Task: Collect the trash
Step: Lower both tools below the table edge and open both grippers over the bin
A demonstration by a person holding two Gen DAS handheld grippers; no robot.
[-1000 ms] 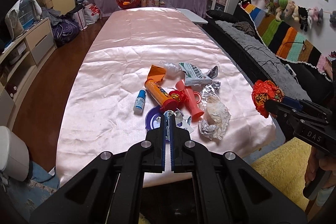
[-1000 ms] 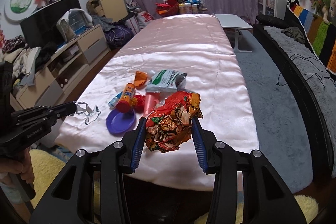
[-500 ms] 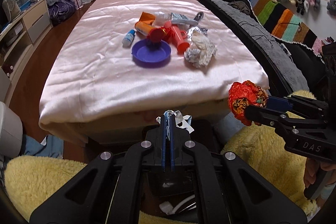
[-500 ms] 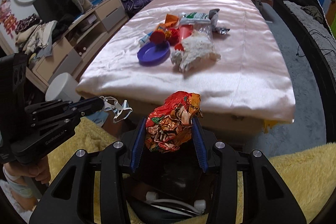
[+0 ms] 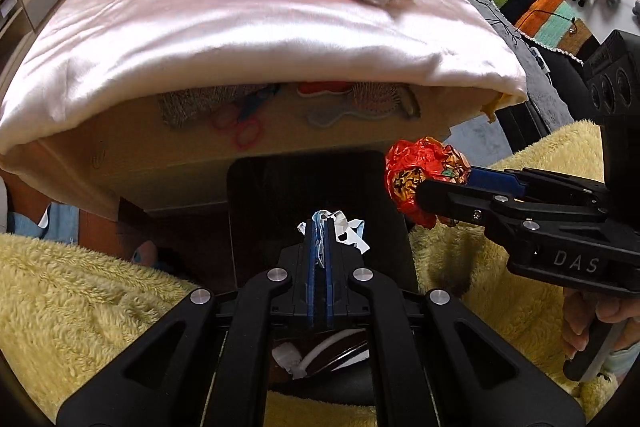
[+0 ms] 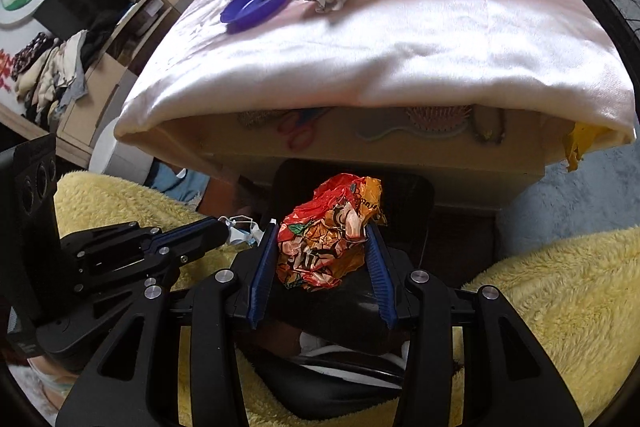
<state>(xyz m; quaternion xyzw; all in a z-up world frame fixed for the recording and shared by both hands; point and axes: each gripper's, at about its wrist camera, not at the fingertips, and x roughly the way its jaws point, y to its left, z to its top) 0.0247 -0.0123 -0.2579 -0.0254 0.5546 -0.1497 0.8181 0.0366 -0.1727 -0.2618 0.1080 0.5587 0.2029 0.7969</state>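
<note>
Both jaws clamped: mask (image 5: pixel 335 227), wrapper (image 6: pixel 328 231), over bin (image 5: pixel 280 187).

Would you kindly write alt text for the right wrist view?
The right gripper clamps a crumpled orange wrapper above a black bin on the floor. The left gripper, beside it, pinches a face mask; behind, more litter lies on a pink-covered table.

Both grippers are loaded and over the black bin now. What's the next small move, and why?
Probably open both and drop the trash. The left gripper pinches a crumpled face mask and the right gripper clamps an orange wrapper, both over the open black bin, which already holds trash.
</note>
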